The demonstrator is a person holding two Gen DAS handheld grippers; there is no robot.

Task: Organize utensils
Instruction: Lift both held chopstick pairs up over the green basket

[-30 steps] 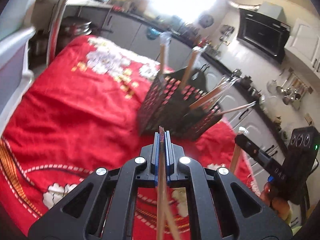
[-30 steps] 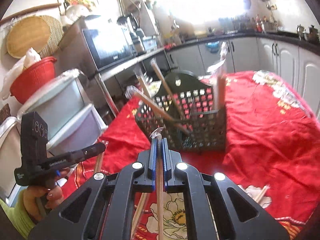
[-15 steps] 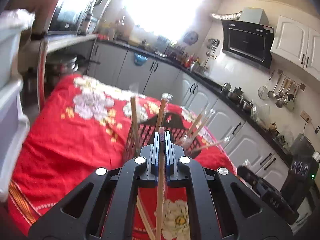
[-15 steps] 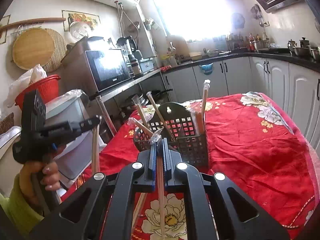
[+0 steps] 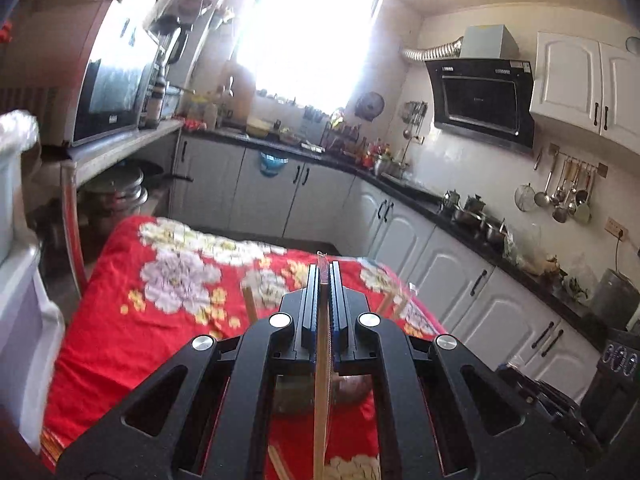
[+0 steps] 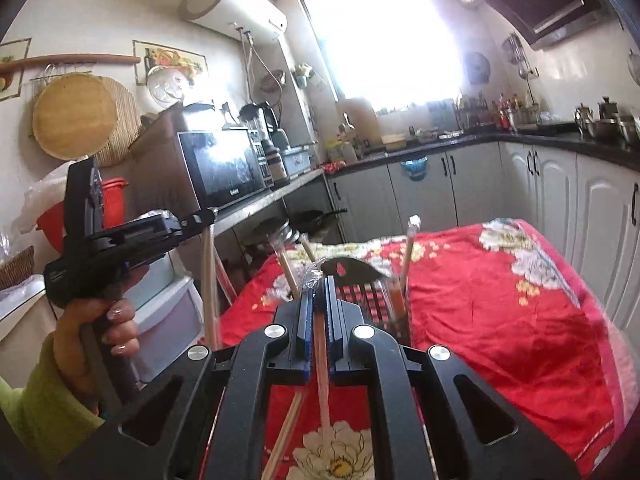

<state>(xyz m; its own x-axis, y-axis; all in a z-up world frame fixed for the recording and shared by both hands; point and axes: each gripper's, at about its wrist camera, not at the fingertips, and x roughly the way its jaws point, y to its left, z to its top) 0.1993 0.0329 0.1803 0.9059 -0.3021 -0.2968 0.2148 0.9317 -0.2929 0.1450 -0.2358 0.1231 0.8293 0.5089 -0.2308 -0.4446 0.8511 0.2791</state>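
My left gripper (image 5: 324,276) and right gripper (image 6: 318,292) are each clamped on wrapped chopsticks (image 6: 322,360), several pairs already stand in the black basket (image 6: 372,294), and loose ones (image 6: 286,436) remain on the near desk (image 6: 500,320).

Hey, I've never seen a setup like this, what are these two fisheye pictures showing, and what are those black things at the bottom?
Each black thing is a hand-held two-finger grasping tool with a camera looking along its fingers. One picture comes from the left tool, the other from the right tool.

In the right view, a hand holds the left tool.

Each tool is shut on a wrapped pair of wooden chopsticks: left, right.

Below lies a red floral tablecloth with a black perforated utensil basket holding more chopsticks, and loose ones beside it.
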